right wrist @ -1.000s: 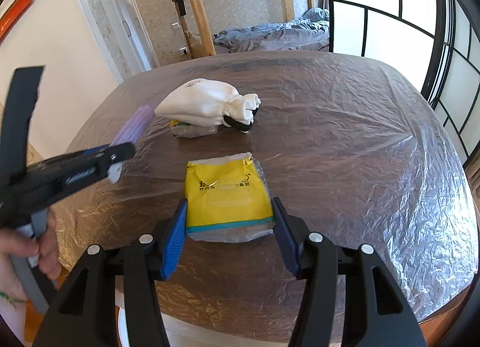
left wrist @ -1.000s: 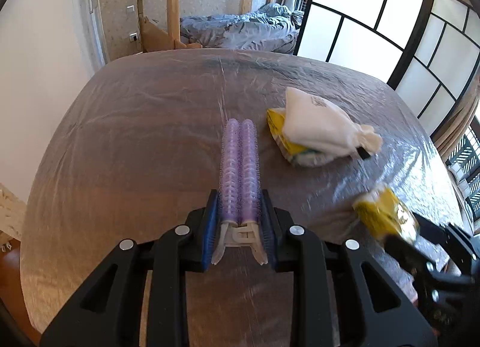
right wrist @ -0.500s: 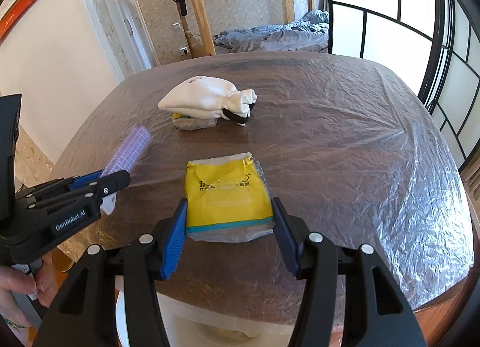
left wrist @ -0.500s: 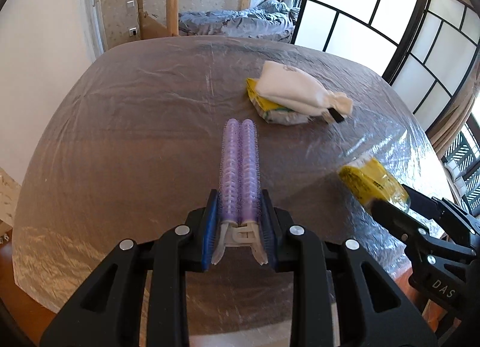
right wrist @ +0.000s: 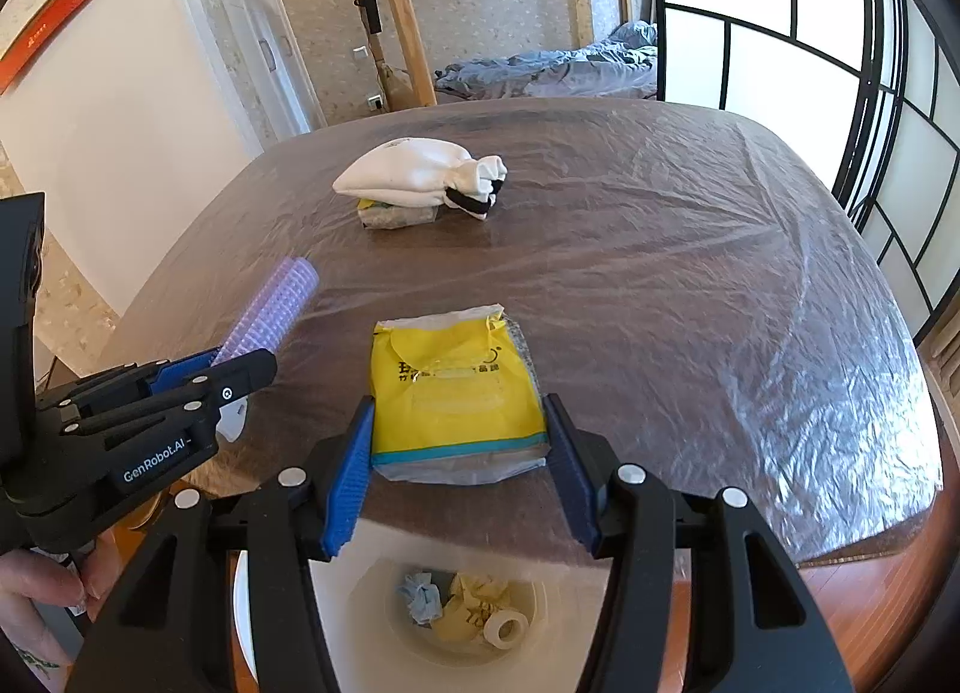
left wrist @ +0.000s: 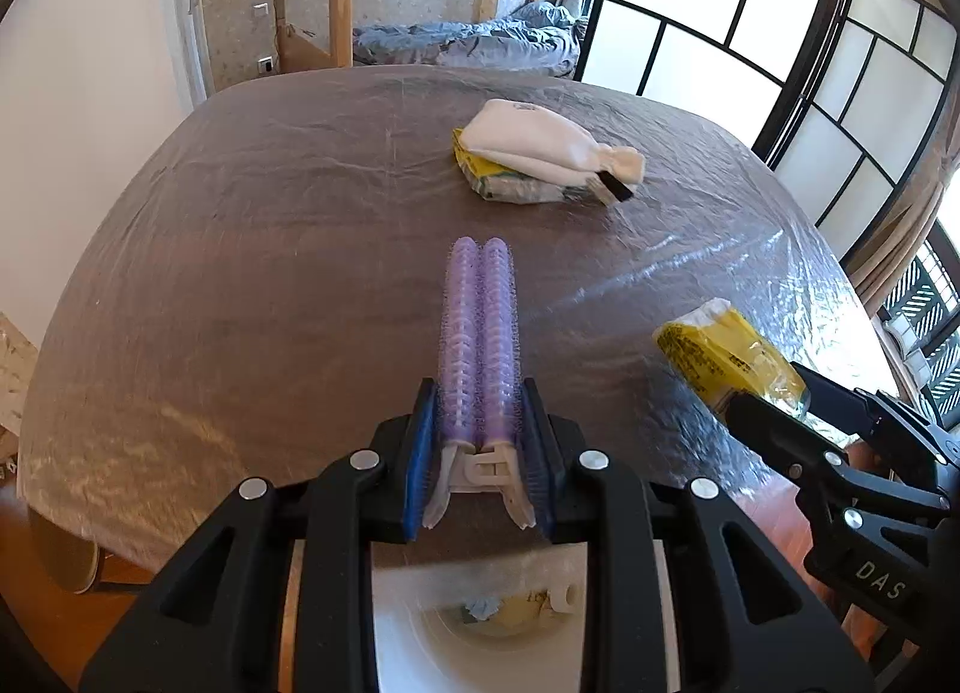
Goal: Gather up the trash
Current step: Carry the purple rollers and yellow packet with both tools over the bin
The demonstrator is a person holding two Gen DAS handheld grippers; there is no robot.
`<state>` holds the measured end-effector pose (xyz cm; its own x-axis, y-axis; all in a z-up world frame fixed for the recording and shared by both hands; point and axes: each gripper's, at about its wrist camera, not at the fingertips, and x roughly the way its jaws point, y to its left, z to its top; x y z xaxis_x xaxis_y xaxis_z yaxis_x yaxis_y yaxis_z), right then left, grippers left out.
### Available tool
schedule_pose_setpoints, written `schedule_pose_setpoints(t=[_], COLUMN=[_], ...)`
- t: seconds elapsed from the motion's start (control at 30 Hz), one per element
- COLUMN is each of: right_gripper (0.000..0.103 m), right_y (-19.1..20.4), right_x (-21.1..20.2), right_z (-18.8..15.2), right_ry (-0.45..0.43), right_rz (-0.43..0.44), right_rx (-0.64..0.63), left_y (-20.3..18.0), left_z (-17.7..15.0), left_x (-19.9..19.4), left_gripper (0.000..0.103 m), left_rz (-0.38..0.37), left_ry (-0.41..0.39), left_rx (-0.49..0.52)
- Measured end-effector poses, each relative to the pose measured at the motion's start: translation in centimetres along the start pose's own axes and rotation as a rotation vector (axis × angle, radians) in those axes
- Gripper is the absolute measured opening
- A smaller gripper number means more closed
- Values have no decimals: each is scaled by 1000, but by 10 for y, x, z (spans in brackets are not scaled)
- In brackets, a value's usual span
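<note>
Nearest, at 6 o'clock in both wrist views, sits a white round waste bin [right wrist: 462,609], below the near edge of the surface. It already holds a crumpled blue scrap, yellow wrapper pieces and a small white tape roll, so part of the collecting looks done.

Just above it, the left gripper [left wrist: 480,441] has its jaws pressed hard on a lilac bristled double hair-roller clip [left wrist: 478,333], pinching it near its white hinged end; the clip points toward 12 o'clock over the surface. The right gripper [right wrist: 459,453] has its jaws closed on a yellow plastic tissue packet with a teal stripe [right wrist: 456,393], gripped by its two side edges, the packet also reaching toward 12. In the left view this packet shows at 3 o'clock; in the right view the roller clip shows at 9 o'clock.

Both pieces seem to be carried over the bin's mouth, so the likely step in hand is dropping them in.

Farther out on the brown surface under clear plastic film [right wrist: 690,273], at 12 o'clock, lies a white drawstring cloth pouch with a black cord [right wrist: 420,174] resting on top of a second yellow-and-clear packet [right wrist: 393,213]. That pair remains to be collected.
</note>
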<state>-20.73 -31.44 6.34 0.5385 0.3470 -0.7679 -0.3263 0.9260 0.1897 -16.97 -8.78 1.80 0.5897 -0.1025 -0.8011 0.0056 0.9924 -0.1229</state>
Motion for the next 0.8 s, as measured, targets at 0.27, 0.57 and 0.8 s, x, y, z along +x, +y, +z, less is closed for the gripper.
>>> schedule_pose_setpoints(t=[0.27, 0.57, 0.8], right_gripper=[53, 53, 53], right_y=[-6, 0, 19], right_x=[-15, -36, -56], right_z=[-17, -36, -59], right_ry=[-4, -25, -40], right_rz=[12, -17, -52], right_rx=[6, 30, 82], left_y=[-10, -14, -8], left_z=[-23, -43, -65], left_x=[-15, -33, -54], left_gripper=[29, 29, 29], left_rz=[4, -21, -67], left_ry=[-5, -16, -13], left_rx=[-26, -1, 38])
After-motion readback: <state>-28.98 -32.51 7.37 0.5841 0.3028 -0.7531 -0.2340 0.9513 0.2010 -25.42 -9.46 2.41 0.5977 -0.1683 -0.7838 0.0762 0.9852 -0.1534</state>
